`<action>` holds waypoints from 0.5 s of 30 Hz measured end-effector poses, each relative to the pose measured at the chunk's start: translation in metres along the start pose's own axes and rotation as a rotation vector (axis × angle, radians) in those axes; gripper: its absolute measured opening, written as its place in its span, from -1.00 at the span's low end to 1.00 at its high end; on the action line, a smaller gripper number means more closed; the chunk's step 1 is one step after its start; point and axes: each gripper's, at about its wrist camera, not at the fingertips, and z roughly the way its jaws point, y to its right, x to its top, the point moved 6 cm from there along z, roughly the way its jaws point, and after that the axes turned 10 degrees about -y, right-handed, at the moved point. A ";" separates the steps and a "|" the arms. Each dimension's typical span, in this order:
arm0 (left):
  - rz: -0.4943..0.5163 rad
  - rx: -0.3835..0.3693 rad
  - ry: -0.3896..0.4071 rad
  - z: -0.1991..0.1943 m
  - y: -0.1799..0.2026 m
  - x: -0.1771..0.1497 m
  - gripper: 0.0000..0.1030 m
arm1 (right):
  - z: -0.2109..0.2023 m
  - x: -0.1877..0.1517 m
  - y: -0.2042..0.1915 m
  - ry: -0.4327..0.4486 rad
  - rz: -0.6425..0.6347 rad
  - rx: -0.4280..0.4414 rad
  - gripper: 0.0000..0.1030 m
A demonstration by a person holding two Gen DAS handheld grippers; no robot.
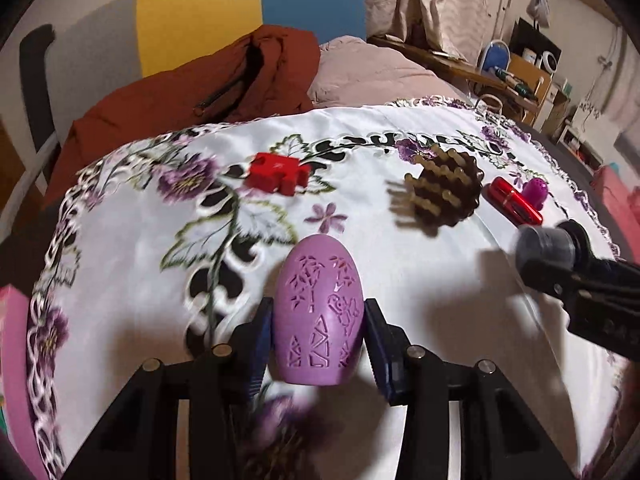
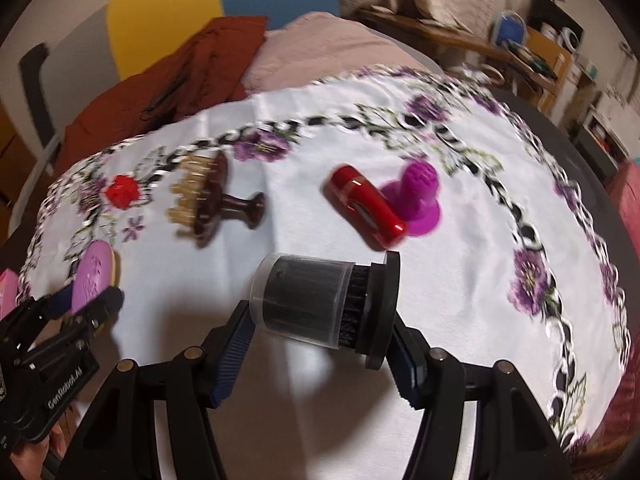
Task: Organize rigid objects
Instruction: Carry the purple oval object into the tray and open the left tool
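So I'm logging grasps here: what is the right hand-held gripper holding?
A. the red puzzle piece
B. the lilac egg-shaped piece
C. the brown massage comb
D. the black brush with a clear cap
D: the right hand-held gripper is closed on the black brush with a clear cap, its fingers pressing both ends.

Motion-blurred red block (image 2: 122, 191), brown brush (image 2: 208, 196)

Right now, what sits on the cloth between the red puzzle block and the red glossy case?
The brown scalp massager, lying on its side on the tablecloth, lies between the red puzzle block and red glossy case, clearest in the right wrist view.
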 end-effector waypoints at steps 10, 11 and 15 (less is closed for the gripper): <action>-0.125 -0.027 0.045 -0.041 -0.045 -0.042 -0.15 | -0.007 -0.009 -0.049 0.022 -0.164 0.085 0.22; -0.131 -0.026 0.053 -0.046 -0.051 -0.046 -0.15 | -0.009 -0.009 -0.053 0.034 -0.186 0.075 0.22; -0.150 0.005 0.098 -0.076 -0.078 -0.065 -0.15 | -0.009 -0.011 -0.061 0.037 -0.215 0.090 0.22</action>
